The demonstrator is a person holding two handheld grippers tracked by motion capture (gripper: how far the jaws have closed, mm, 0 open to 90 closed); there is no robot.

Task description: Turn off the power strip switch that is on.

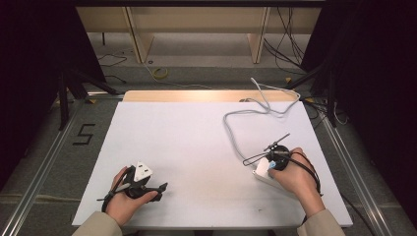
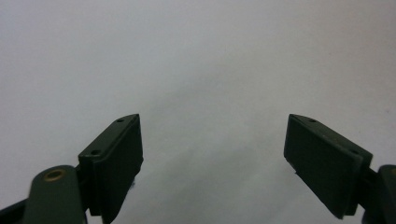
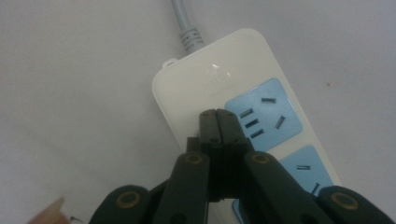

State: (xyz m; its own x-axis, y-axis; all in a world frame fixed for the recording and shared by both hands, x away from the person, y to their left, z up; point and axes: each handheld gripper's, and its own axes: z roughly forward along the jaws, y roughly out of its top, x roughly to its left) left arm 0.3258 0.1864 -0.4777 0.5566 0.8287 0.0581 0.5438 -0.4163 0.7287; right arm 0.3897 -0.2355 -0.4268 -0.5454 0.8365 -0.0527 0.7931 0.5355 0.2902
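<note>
A white power strip (image 3: 210,79) with blue socket panels (image 3: 264,119) lies on the white table (image 1: 196,142) at the front right. Its grey cable (image 1: 235,135) loops away toward the back edge. My right gripper (image 3: 217,114) is shut with nothing between its jaws, and its tips rest at the edge of the first blue panel. In the high view the right gripper (image 1: 271,164) is held directly over the strip (image 1: 260,173). My left gripper (image 1: 160,188) sits low at the front left, pointing right. In its own view the left gripper (image 2: 212,121) is wide open over bare table.
The grey cable runs off the table's far edge onto the floor among other cables (image 1: 290,44). Black stand legs (image 1: 66,91) flank the table on both sides. A wooden frame (image 1: 140,39) stands behind, and a "5" mark (image 1: 83,133) is on the floor at left.
</note>
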